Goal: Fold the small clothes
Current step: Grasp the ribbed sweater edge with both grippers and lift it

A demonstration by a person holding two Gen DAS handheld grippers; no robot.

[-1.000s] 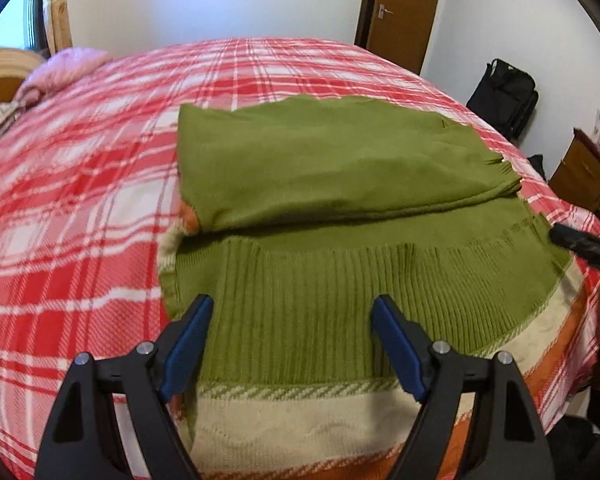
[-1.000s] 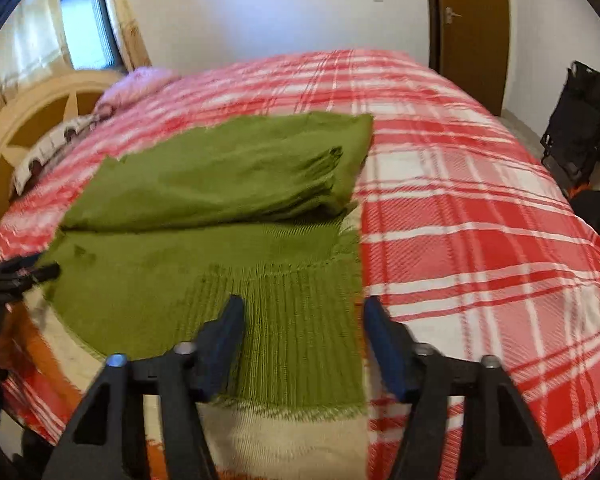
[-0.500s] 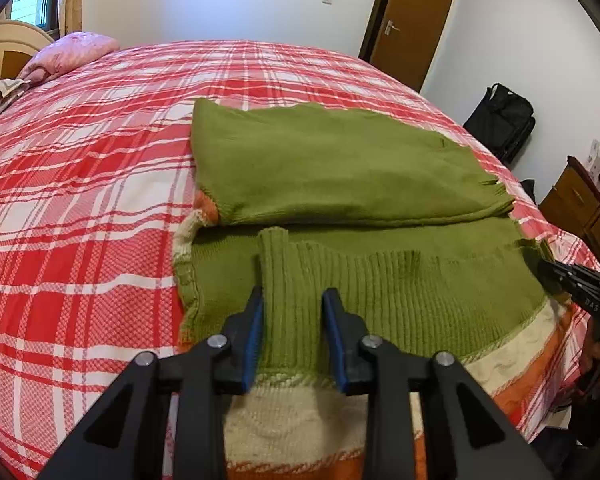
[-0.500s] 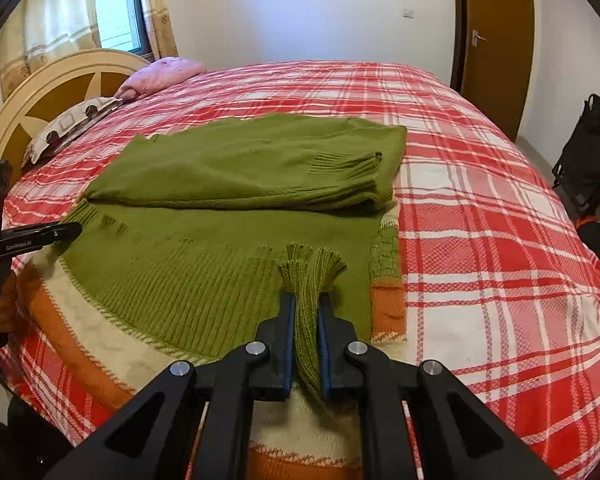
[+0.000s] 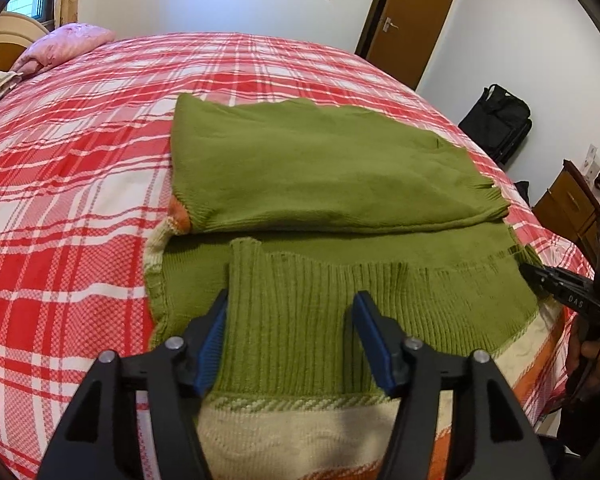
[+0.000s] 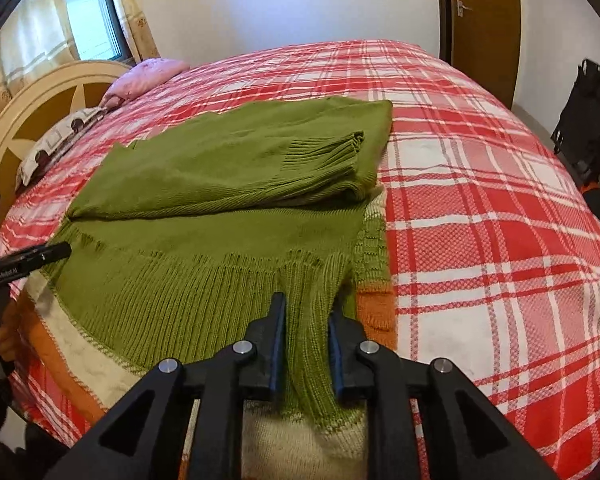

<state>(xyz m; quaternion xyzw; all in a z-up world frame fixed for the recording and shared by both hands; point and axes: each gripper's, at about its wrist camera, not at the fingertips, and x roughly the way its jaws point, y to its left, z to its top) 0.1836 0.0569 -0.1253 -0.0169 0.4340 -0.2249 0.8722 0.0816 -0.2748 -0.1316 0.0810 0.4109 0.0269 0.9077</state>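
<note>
A green knitted sweater (image 5: 324, 176) with cream and orange bands lies on the bed, its far part folded over toward me. It also shows in the right wrist view (image 6: 236, 168). My left gripper (image 5: 292, 320) is open, its jaws apart over the ribbed green hem near the sweater's left side. My right gripper (image 6: 306, 320) has its jaws partly apart around a raised pleat of ribbed hem near the sweater's right edge. The right gripper's tip shows at the left wrist view's right edge (image 5: 556, 284).
A red and white plaid bedcover (image 5: 80, 184) covers the bed. A pink pillow (image 5: 64, 46) lies at the headboard (image 6: 40, 120). A brown door (image 5: 408, 20), a black bag (image 5: 496, 120) and a wooden drawer unit (image 5: 568, 208) stand right of the bed.
Both grippers had pinched the ribbed hem half a second ago. The left jaws have now opened wide and the right jaws have loosened; the raised pleats remain in the hem.
</note>
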